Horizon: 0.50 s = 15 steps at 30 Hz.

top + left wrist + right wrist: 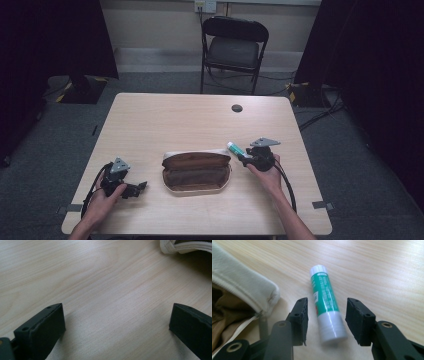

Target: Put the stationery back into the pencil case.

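Note:
An open pencil case [196,172], cream outside and brown inside, lies near the table's front middle; its edge also appears in the right gripper view [244,290] and the left gripper view [175,247]. A green and white glue stick [234,148] lies flat on the table just right of the case. My right gripper [245,157] is low over it, open, and the glue stick [325,305] sits between the jaws with a gap on each side. My left gripper [140,187] rests at the front left, wide open [117,312] over bare wood.
The wooden table [165,120] has a small dark round grommet [237,108] near its far edge. A black folding chair [234,47] stands behind the table. Cables trail from both grippers toward the front edge.

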Tool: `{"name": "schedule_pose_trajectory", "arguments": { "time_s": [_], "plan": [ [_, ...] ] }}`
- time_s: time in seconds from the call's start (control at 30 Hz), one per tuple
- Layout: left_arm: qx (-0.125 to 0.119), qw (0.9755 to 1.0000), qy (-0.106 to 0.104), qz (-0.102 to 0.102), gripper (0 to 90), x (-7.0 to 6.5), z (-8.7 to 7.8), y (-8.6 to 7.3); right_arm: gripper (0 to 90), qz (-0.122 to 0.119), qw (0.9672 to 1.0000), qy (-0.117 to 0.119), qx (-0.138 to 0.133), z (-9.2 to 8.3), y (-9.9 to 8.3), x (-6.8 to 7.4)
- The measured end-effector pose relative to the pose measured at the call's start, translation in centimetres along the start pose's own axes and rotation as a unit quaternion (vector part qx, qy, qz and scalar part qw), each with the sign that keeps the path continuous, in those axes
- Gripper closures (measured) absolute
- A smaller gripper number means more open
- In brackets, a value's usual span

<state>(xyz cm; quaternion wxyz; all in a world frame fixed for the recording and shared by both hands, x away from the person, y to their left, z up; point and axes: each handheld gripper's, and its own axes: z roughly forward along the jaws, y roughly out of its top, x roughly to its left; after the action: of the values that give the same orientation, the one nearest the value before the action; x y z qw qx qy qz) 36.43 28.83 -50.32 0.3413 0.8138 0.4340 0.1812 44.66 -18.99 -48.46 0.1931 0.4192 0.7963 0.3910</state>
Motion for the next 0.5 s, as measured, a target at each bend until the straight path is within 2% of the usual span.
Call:
{"name": "schedule_pose_trajectory", "arguments": {
  "time_s": [0.17, 0.23, 0.4, 0.5],
  "plan": [
    [0.0, 1.0, 0.0, 0.0, 0.0, 0.0, 0.0, 0.0, 53.6, -0.001, 1.0, -0.001, 0.008, 0.88, 0.32, 0.11],
    [0.0, 1.0, 0.0, 0.0, 0.0, 0.0, 0.0, 0.0, 57.3, -0.006, 0.9997, -0.005, 0.024, 1.24, 0.08, 0.13],
    [0.0, 1.0, 0.0, 0.0, 0.0, 0.0, 0.0, 0.0, 65.3, -0.006, 0.9994, -0.015, 0.032, 1.08, 0.04, 0.08],
    [0.0, 1.0, 0.0, 0.0, 0.0, -0.01, 0.0, 0.0, 65.5, -0.004, 0.9992, -0.017, 0.036, 0.85, -0.03, -0.05]
  ]
}}
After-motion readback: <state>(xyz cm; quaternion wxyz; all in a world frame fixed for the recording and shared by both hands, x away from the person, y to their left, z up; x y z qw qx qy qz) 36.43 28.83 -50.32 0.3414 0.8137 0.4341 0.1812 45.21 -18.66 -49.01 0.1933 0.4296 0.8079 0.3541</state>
